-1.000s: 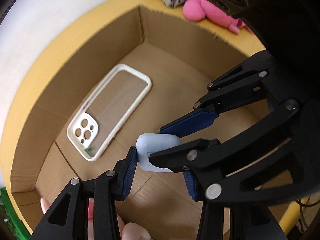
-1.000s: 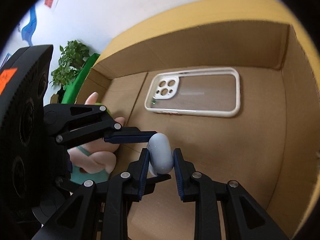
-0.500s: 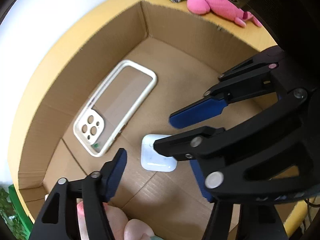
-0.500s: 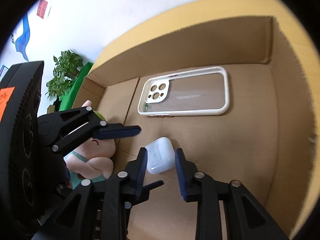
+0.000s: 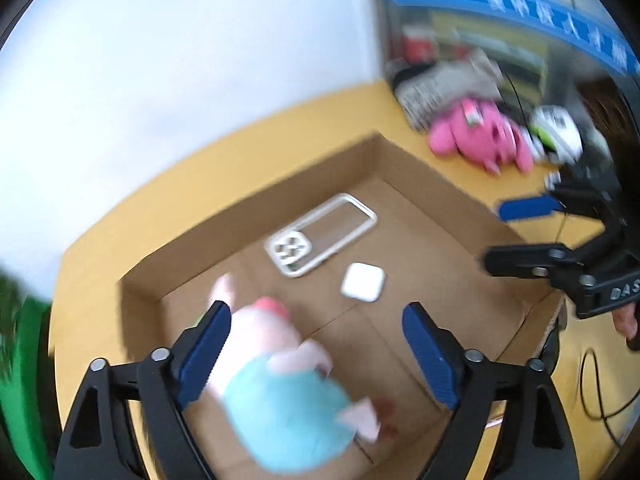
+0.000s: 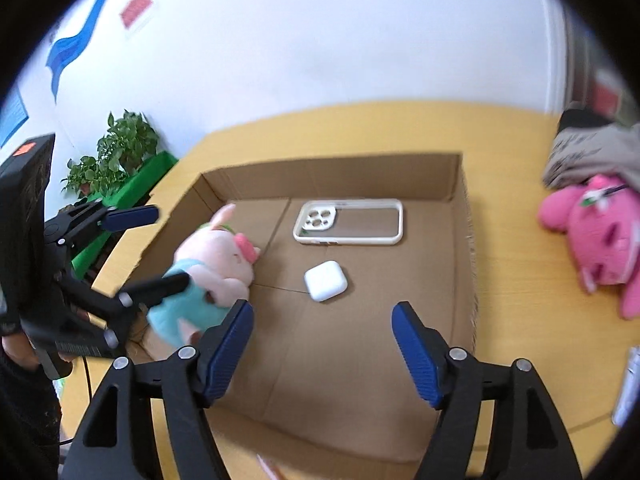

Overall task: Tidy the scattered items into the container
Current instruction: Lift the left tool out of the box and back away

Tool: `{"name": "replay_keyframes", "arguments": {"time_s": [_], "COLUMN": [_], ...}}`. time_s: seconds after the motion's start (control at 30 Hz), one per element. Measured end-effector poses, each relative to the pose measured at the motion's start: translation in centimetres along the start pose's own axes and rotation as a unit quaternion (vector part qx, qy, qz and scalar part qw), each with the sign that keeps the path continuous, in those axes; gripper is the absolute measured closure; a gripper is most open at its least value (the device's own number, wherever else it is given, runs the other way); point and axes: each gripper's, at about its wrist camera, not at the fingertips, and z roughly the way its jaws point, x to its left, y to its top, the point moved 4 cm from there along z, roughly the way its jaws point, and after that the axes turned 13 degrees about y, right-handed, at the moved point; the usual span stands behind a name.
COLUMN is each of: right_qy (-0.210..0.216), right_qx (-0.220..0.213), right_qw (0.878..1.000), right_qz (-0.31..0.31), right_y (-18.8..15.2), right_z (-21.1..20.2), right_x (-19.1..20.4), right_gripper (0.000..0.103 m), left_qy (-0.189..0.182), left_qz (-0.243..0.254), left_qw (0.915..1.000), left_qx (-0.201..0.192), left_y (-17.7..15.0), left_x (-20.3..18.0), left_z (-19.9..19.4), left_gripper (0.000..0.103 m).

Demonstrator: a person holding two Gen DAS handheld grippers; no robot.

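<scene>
Fingers of left gripper (image 5: 316,344) and right gripper (image 6: 322,346) spread wide, jaws just been opening, nothing between either pair; both hang above cardboard box (image 6: 464,216) on yellow table (image 6: 516,280); white earbuds case (image 6: 325,280) lies free on box floor, just beside white-rimmed clear phone case (image 6: 348,222); pink pig plush in teal outfit (image 6: 212,264) lies in box too; magenta plush (image 6: 596,240) outside on table, well apart from box.
</scene>
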Motion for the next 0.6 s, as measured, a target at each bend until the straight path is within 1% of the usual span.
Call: {"name": "replay_keyframes", "arguments": {"time_s": [0.03,0.07,0.1,0.13,0.17,0.23,0.33,0.43,0.53,0.6], "right_qy": [-0.006,-0.007,-0.004,0.003,0.001,-0.025,-0.048,-0.064,-0.082,-0.086], "right_qx": [-0.011,-0.023,-0.032,-0.041,-0.044,-0.045,-0.043,-0.049,-0.051,-0.048], "right_qw": [1.000,1.000,0.999,0.999,0.999,0.998,0.998,0.996,0.994,0.994], "right_qz": [-0.008,-0.013,-0.015,-0.015,-0.015,-0.026,-0.025,-0.033,-0.043,-0.044], "right_y": [-0.6,-1.3,-1.8,-2.6,-3.1,-4.5,-6.3,-8.1,-9.6,-10.4], "right_z": [-0.8,-1.4,-2.1,-2.4,-2.2,-1.5,-0.7,-0.6,-0.7,-0.9], "right_x": [1.0,1.9,2.6,3.3,3.8,4.6,5.0,5.8,6.4,6.8], "right_gripper": [0.030,0.029,0.029,0.028,0.028,0.028,0.028,0.028,0.028,0.028], "left_qy": [0.012,0.022,0.035,0.040,0.042,0.044,0.045,0.043,0.053,0.050], "left_qz": [-0.026,-0.042,-0.058,-0.066,-0.076,-0.103,-0.143,-0.167,-0.175,-0.178], "left_qw": [0.9995,0.9987,0.9975,0.9968,0.9961,0.9937,0.9887,0.9849,0.9828,0.9823], "left_qx": [-0.012,-0.018,-0.020,-0.018,-0.014,-0.003,-0.003,-0.015,-0.023,-0.034], "left_y": [-1.6,-2.5,-4.0,-4.9,-6.1,-8.6,-11.5,-13.1,-14.1,-14.3], "left_x": [1.2,1.9,2.4,2.3,2.4,2.7,2.8,2.0,0.8,0.0], "left_z": [-1.1,-1.7,-2.2,-1.8,-1.7,-1.6,-2.0,-3.2,-4.8,-6.1], "left_gripper": [0.005,0.004,0.004,0.004,0.004,0.004,0.004,0.004,0.004,0.003]}}
